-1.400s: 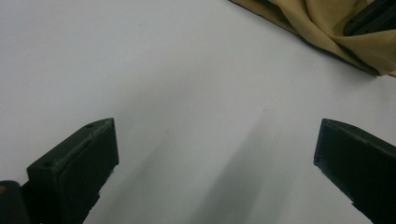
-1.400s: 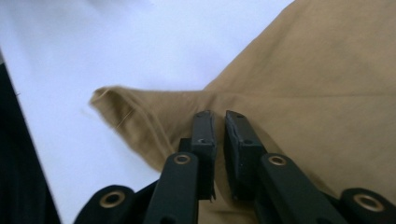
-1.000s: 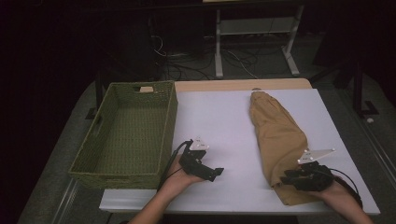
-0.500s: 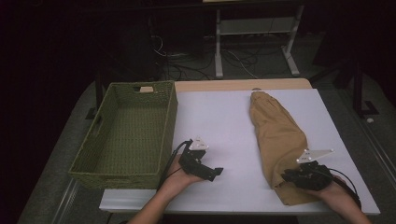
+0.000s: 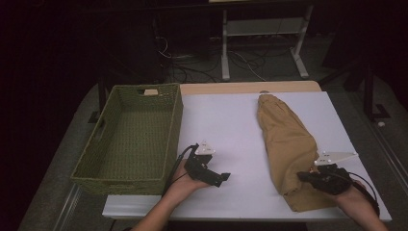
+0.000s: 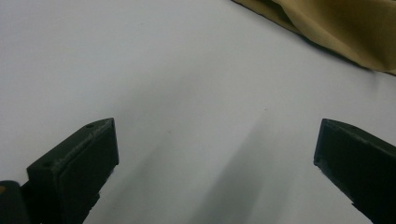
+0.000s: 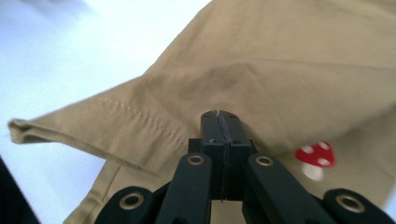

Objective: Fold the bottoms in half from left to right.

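Tan trousers (image 5: 286, 144) lay folded; the right gripper (image 7: 223, 123) had just closed, apparently pinching their cloth. Lifting slowly would keep hold. The left gripper (image 6: 215, 154) gaped empty.

High view overlooking white table (image 5: 231, 125); tongs views close, both sharing tan cloth (image 7: 289, 70).

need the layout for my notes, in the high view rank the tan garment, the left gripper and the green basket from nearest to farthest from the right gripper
1. Tan garment: pinched at its near end by the right gripper, whose jaws have just closed on the cloth.
2. Left gripper: mid-table, to the left, jaws open over the bare white table.
3. Green basket: farthest, at the table's left edge.
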`<state>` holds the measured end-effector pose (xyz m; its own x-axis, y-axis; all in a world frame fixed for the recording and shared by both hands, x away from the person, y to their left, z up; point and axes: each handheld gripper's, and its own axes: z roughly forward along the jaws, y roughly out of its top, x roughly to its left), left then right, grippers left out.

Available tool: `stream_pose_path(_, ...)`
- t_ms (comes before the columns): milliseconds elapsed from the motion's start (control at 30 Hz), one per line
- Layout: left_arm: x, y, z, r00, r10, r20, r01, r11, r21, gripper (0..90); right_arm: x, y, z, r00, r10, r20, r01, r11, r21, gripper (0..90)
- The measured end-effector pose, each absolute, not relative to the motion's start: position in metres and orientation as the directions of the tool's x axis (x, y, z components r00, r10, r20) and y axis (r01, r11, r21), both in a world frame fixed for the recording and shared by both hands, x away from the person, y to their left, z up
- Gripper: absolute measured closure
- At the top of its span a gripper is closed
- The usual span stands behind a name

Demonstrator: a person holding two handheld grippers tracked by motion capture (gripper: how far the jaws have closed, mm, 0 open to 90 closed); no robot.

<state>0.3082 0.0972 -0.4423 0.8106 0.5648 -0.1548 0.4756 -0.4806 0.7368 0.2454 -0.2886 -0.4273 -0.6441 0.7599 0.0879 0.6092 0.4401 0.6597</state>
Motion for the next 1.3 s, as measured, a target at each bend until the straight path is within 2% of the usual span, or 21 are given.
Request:
stream_pose_path(433, 0.308, 0.094, -0.443, 0.815, 0.560, -0.149, 0.472, -0.491, 0.732, 0.1, 0.217, -0.328, -0.413, -0.592, 0.801, 0.090, 0.644, 0.403, 0.651, 89.8)
stream_pose_path(667, 0.309, 0.093, -0.444, 0.818, 0.556, -0.150, 0.471, -0.497, 0.729, 0.1, 0.216, -0.337, -0.429, -0.574, 0.813, 0.102, 0.679, 0.402, 0.614, 89.3)
stream_pose_path(933, 0.309, 0.093, -0.444, 0.819, 0.554, -0.149, 0.470, -0.499, 0.728, 0.1, 0.221, -0.341, -0.422, -0.558, 0.821, 0.119, 0.656, 0.350, 0.668, 65.8)
stream_pose_path(1133, 0.309, 0.093, -0.444, 0.820, 0.554, -0.146, 0.467, -0.500, 0.729, 0.1, 0.229, -0.334, -0.423, -0.565, 0.817, 0.114, 0.641, 0.348, 0.684, 51.5)
stream_pose_path(1300, 0.309, 0.093, -0.444, 0.822, 0.550, -0.148, 0.466, -0.501, 0.729, 0.1, 0.241, -0.325, -0.422, -0.570, 0.813, 0.123, 0.629, 0.335, 0.702, 43.0)
